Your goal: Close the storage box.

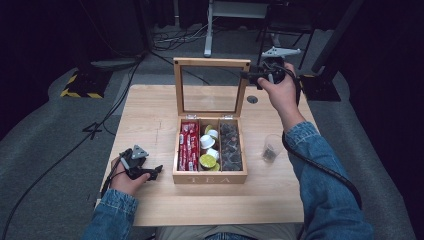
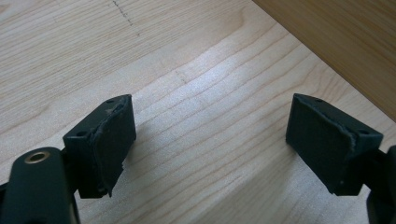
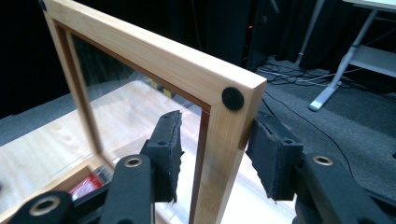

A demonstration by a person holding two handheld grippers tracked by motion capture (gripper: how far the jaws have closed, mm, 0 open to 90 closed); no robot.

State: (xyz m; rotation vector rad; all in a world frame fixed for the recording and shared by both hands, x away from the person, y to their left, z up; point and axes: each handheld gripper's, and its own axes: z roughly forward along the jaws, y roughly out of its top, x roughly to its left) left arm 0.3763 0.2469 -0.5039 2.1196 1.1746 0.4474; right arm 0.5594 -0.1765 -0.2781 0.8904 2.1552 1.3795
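A wooden tea box [image 1: 210,177] stands open in the middle of the table, its glass-paned lid [image 1: 210,62] upright. My right gripper [image 1: 252,76] is at the lid's top right corner. In the right gripper view its jaws [image 3: 218,121] straddle the lid's wooden frame [image 3: 154,51] just below a black bumper dot [image 3: 232,98]. The right pad [image 3: 273,154] lies against the frame, while the left pad [image 3: 170,149] stands a little off it. My left gripper [image 1: 156,172] rests on the table left of the box, open [image 2: 210,116] over bare wood.
The box holds red packets [image 1: 188,145], light capsules [image 1: 209,145] and dark capsules [image 1: 230,147] in three compartments. A clear plastic cup [image 1: 271,148] stands right of the box. A round hole [image 1: 252,99] marks the table [image 1: 150,115] near the lid. Cables and stands lie on the floor beyond.
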